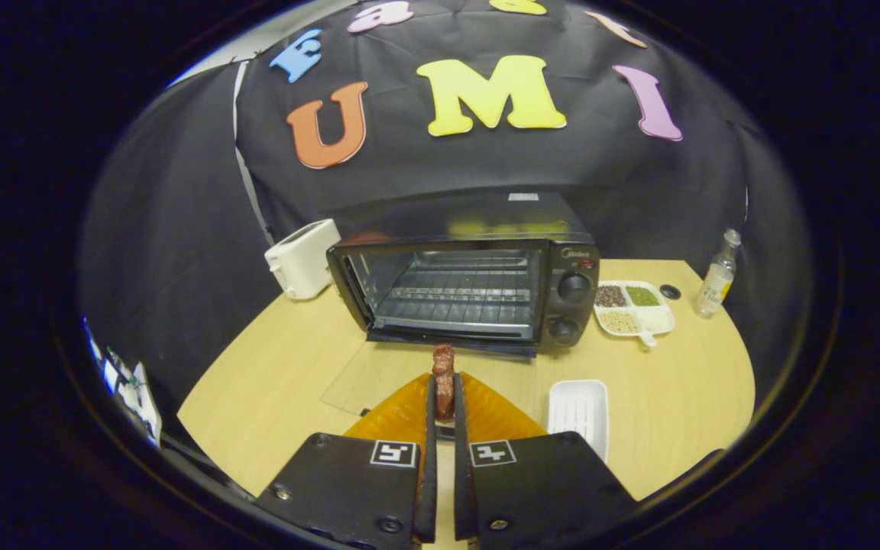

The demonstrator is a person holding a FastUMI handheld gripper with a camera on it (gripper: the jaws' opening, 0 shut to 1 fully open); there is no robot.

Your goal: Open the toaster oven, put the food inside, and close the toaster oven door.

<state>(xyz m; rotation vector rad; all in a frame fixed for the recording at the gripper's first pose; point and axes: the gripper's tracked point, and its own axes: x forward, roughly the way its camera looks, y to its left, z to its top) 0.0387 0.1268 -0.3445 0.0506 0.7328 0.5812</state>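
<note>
The black toaster oven (478, 283) stands at the back of the wooden table, its glass door (379, 378) folded down flat toward me, so the wire rack (459, 294) inside is bare to see. My gripper (443, 401) is shut on a reddish-brown piece of food (443, 370), pinched between the orange fingers (409, 412) and sticking up past their tips. The food hangs just short of the oven's opening, above the lowered door.
A white toaster (302, 258) sits left of the oven. Right of the oven are a white divided dish of spices (633, 308), a small dark cap (669, 291) and a clear bottle (718, 276). A white tray (579, 409) lies close on my right.
</note>
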